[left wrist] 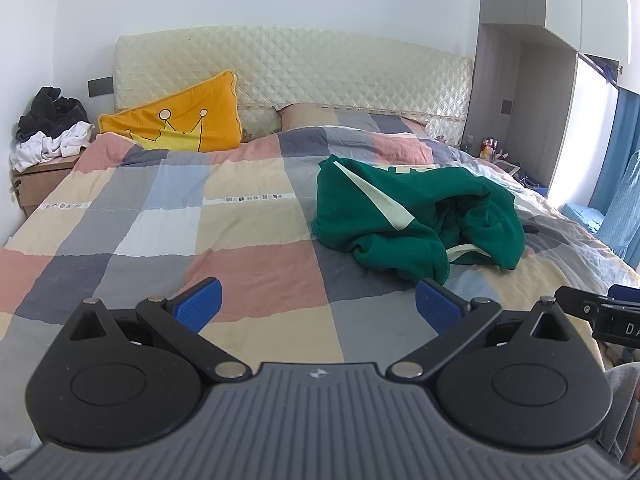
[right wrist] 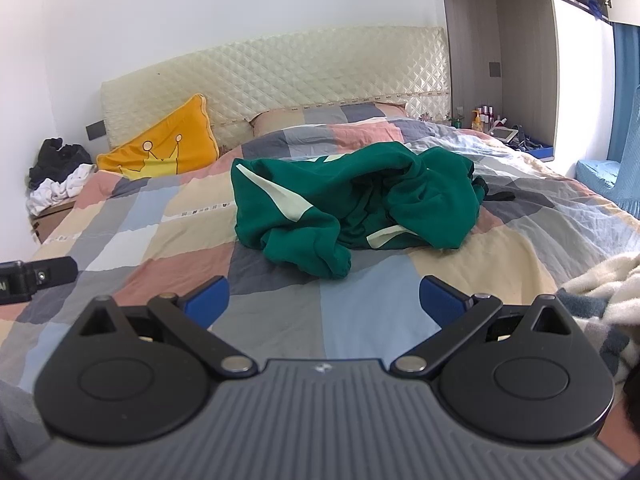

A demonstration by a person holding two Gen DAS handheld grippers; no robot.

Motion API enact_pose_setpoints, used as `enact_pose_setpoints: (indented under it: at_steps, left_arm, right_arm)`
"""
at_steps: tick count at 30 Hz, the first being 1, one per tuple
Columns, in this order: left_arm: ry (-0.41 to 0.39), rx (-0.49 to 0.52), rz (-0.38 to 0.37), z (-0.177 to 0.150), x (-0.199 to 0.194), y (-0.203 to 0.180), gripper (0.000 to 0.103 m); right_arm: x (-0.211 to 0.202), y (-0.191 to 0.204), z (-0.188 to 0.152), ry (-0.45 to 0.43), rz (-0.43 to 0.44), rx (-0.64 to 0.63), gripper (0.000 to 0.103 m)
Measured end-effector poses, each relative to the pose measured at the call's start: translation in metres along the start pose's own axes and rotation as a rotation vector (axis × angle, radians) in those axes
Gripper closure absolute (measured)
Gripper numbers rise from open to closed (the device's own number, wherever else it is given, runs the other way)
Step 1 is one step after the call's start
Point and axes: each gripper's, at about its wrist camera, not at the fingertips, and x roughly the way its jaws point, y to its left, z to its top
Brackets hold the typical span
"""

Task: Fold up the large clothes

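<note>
**Bedroom background, non-task items**

Bed with patchwork checked quilt [left wrist: 248, 240] in pink, grey, blue and beige squares. Cream quilted headboard [left wrist: 320, 68] along the head edge. Yellow crown-print pillow [left wrist: 180, 120] leaning at the head-left corner; a patchwork pillow [right wrist: 320, 114] beside it. Wooden nightstand [left wrist: 36, 180] off the left edge, piled with black and white clothes [left wrist: 52, 128]. Bottles [right wrist: 486, 114] near the head-right corner. Blue curtain [left wrist: 624, 152] far right.

Pale walls, quilted cream headboard [left wrist: 296, 68], patchwork bed [left wrist: 168, 216], blue curtains [left wrist: 626, 152]
</note>
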Motion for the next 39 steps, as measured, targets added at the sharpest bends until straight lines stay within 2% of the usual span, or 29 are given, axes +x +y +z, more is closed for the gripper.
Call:
enact_pose_setpoints:
  at_steps: [10, 17, 23, 27, 30, 36, 39]
  left_arm:
    - [0.016, -0.015, -0.038, 0.008, 0.014, 0.002, 0.0]
    - [0.009, 0.003, -0.044, 0.035, 0.031, -0.003, 0.0]
    - [0.031, -0.003, -0.069, 0.057, 0.059, -0.007, 0.0]
    - [0.051, -0.001, -0.095, 0.07, 0.086, -0.016, 0.0]
    - [0.078, -0.022, -0.132, 0.08, 0.115, -0.025, 0.0]
    - [0.111, -0.045, -0.169, 0.095, 0.174, -0.04, 0.0]
    - [0.124, -0.07, -0.22, 0.102, 0.208, -0.047, 0.0]
  right_arm:
    - [0.009, -0.003, 0.013, 0.001, -0.009, 0.022, 0.0]
    - [0.026, -0.007, 0.039, -0.018, -0.006, 0.058, 0.0]
    - [0.05, -0.017, 0.055, 0.006, 0.001, 0.13, 0.0]
    - [0.069, -0.029, 0.06, 0.034, -0.005, 0.18, 0.0]
    - [0.087, -0.042, 0.062, 0.05, 0.037, 0.223, 0.0]
    - [0.132, -0.067, 0.067, 0.094, 0.06, 0.302, 0.001]
    - [0.156, -0.079, 0.07, 0.105, 0.079, 0.338, 0.007]
